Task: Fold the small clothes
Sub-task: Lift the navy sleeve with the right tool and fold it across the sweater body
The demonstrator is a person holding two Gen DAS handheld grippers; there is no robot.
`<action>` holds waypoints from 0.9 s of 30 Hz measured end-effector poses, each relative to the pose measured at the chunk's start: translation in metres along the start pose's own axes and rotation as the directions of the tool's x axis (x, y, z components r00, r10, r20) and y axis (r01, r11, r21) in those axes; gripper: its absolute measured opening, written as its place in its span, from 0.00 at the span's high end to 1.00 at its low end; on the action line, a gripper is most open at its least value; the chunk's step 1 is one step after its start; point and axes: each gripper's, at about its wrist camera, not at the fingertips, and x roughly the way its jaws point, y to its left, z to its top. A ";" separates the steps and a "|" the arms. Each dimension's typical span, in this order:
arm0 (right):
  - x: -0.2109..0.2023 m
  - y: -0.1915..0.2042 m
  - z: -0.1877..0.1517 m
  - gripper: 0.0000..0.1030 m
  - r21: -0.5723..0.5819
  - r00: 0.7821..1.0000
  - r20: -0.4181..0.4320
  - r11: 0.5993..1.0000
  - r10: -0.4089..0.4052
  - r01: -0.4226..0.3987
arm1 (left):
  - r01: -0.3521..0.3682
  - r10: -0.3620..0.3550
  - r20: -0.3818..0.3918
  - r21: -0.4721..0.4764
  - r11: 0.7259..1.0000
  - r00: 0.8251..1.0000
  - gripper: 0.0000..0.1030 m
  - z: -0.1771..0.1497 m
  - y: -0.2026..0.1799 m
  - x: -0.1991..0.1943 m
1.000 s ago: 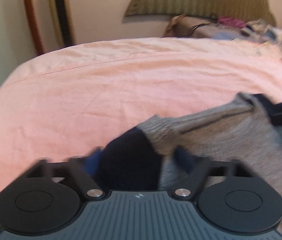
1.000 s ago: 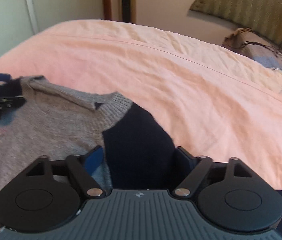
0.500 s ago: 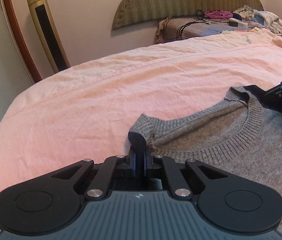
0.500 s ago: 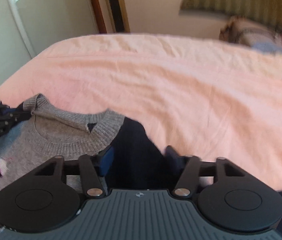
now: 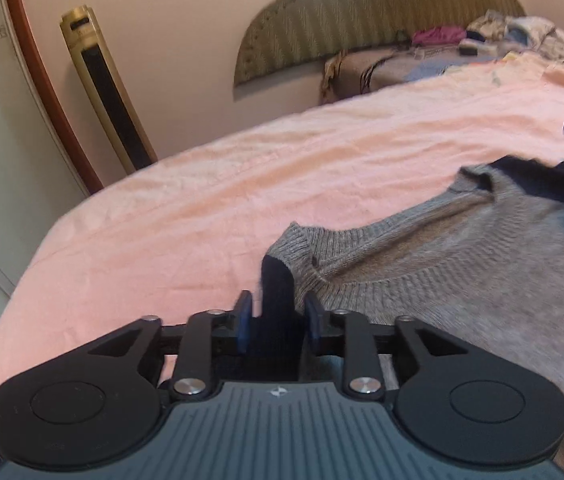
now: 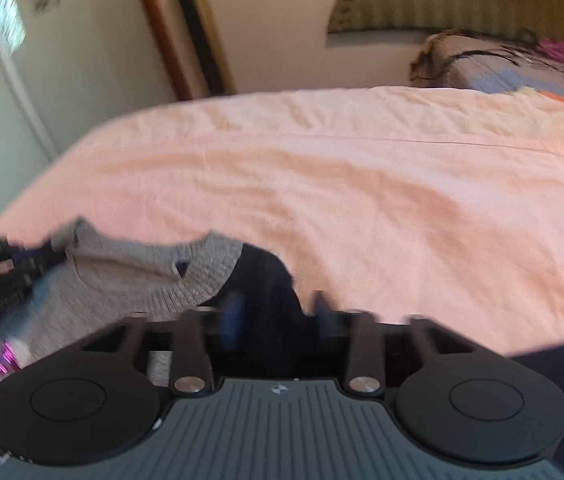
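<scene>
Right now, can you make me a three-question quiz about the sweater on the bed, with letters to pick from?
1. Where does the sweater lie?
A. on the floor
B. on the pink bedsheet
C. on a chair

2. What colour is the ribbed collar?
A. grey
B. red
C. yellow

3. What is the left gripper doing?
A. its fingers are opening, with the dark navy sleeve between them
B. it holds a cup
C. it is pressed flat against the wall

Answers:
1 B, since pink sheet shows all around the knit.
2 A, since the ribbed neckline is grey like the body.
3 A, since a gap shows beside the blue pads, with navy cloth standing between them.
</scene>
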 end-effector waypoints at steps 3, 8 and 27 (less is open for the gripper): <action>-0.072 -0.040 -0.011 0.26 0.153 0.991 0.137 0.988 0.009 -0.030 | 0.001 0.007 0.115 -0.070 0.998 0.993 0.22 -0.025 0.014 -0.062; -0.170 -0.145 -0.062 0.25 0.479 0.935 0.200 0.862 -0.292 0.166 | 0.099 -0.067 0.143 -0.232 0.968 0.987 0.16 -0.086 0.028 -0.132; -0.125 -0.158 -0.036 0.87 0.545 0.913 0.321 0.838 -0.251 0.038 | 0.203 -0.103 0.199 -0.587 0.784 0.975 0.16 -0.106 0.050 -0.169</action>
